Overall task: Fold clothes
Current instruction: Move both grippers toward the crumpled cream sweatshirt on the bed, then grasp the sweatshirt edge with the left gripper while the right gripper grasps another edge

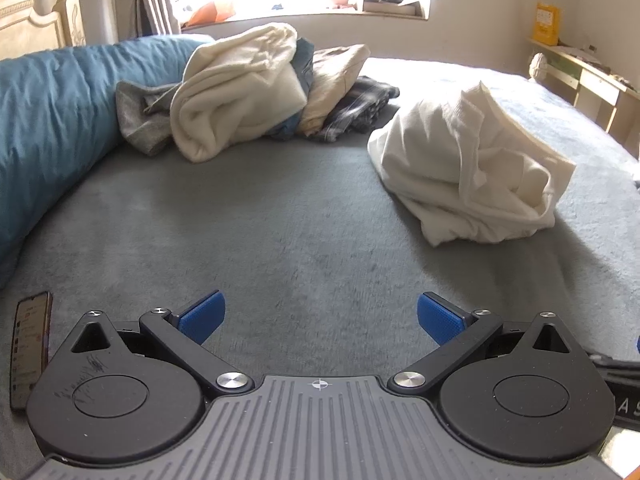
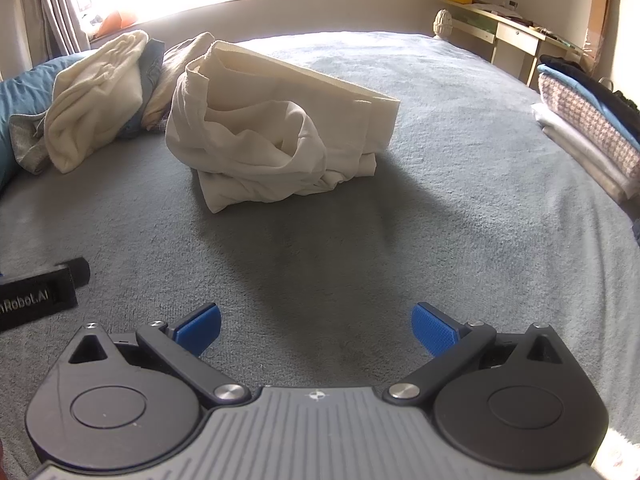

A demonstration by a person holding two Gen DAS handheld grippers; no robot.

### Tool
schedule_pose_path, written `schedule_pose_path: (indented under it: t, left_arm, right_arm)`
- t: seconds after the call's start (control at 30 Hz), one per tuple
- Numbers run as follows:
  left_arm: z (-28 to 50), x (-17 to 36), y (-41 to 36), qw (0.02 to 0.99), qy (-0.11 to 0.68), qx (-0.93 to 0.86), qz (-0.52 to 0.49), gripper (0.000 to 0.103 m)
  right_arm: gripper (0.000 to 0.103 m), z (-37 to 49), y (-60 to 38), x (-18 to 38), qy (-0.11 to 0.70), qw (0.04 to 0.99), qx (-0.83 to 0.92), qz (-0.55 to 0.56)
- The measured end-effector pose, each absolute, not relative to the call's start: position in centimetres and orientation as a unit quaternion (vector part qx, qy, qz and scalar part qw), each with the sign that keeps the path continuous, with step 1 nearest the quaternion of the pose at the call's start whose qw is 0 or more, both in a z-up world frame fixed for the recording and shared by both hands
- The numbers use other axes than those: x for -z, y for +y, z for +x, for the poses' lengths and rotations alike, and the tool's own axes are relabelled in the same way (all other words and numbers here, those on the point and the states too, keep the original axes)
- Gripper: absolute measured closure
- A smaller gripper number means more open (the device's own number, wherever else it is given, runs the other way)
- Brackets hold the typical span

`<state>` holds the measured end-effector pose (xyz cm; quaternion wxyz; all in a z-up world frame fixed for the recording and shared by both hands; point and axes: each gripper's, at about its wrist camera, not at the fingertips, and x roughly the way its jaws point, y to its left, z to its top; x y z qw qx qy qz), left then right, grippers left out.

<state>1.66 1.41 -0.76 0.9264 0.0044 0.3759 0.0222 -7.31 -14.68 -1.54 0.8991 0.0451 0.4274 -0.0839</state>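
A crumpled cream-white garment [image 1: 464,168] lies in a heap on the grey bed cover [image 1: 280,220]; it also shows in the right wrist view [image 2: 272,136], ahead and slightly left. A pile of unfolded clothes [image 1: 248,88] sits at the back left, and shows in the right wrist view [image 2: 100,96]. My left gripper [image 1: 320,318] is open and empty, low over the cover, well short of the garment. My right gripper [image 2: 316,326] is open and empty, also short of the garment.
A blue duvet roll [image 1: 48,120] runs along the left. A phone [image 1: 30,348] lies by the left gripper. A stack of folded clothes [image 2: 588,132] sits at the bed's right edge. The left gripper's body [image 2: 40,292] lies left. A desk [image 2: 512,32] stands beyond the bed.
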Motion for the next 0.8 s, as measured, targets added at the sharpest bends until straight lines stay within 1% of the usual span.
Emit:
schedule_pose_path:
  t: [0.1, 0.47, 0.7, 0.8]
  left_arm:
    - [2.5, 0.3, 1.5, 0.932, 0.363, -0.014, 0.003, 0.000]
    - [7.6, -0.5, 0.1, 0.948, 0.315, 0.052, -0.008, 0.000]
    - [9.6, 1.3, -2.4, 0.946, 0.298, 0.121, -0.032, 0.000]
    - [10.2, 1.8, -3.3, 0.950, 0.279, 0.133, -0.041, 0.004]
  right_arm:
    - [0.000, -6.8, -14.9, 1.4, 0.425, 0.901, 0.082, 0.041]
    - [0.000, -4.3, -17.5, 0.2, 0.360, 0.930, 0.073, 0.012]
    - [0.000, -1.5, -20.7, 0.0, 0.302, 0.952, 0.056, -0.012]
    - [0.002, -0.1, -21.9, -0.1, 0.279, 0.959, 0.042, -0.016]
